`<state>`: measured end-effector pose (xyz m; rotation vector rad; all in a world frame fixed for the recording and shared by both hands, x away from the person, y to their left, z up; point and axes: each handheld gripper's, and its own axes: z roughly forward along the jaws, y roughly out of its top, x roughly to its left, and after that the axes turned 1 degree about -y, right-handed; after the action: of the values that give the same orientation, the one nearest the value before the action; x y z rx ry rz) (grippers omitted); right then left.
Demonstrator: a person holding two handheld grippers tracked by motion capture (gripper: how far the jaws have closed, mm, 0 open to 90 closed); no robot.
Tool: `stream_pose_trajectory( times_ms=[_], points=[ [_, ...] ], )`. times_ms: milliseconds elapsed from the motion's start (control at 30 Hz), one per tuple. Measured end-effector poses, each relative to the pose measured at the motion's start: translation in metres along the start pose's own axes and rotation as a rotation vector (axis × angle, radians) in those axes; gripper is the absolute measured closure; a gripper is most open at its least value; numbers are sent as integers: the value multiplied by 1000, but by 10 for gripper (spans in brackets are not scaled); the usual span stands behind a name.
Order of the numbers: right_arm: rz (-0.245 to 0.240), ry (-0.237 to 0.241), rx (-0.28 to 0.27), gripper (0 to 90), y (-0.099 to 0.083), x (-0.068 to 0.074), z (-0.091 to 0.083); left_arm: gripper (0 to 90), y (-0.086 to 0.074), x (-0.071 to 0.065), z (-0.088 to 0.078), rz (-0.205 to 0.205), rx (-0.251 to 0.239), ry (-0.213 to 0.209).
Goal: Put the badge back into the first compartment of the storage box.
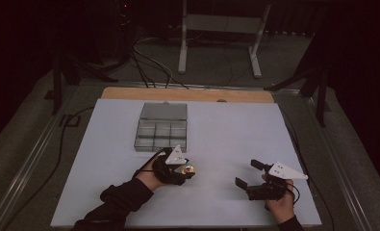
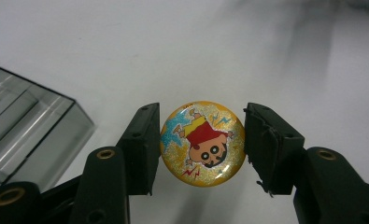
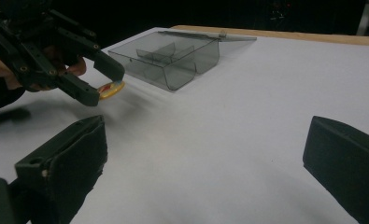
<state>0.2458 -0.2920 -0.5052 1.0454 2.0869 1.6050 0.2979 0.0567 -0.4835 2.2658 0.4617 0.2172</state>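
Left tool (image 2: 202, 142) grips a round cartoon badge (image 2: 202, 143) just above the tabletop (image 1: 235, 130); it is not yet in the clear compartment box (image 1: 161, 126). Right tool (image 1: 253, 174) waits released.

Your high view is dim, and the room around the pale tabletop (image 1: 226, 125) falls to near black. Your left gripper view is brighter, with the glossy cartoon badge (image 2: 202, 143) sharp and glare-flecked, and soft shadows blurring toward the far corners.
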Motion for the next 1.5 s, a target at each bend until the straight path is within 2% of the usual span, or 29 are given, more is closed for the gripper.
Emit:
stream_pose_trajectory(
  times_ms=[500, 1500],
  points=[
    [-1, 0, 4, 0, 0, 0, 1, 483, 0, 19, -16, -40, -17, 34],
    [-5, 5, 2, 0, 0, 1, 1, 484, 7, 48, -39, -68, -37, 91]
  ],
)
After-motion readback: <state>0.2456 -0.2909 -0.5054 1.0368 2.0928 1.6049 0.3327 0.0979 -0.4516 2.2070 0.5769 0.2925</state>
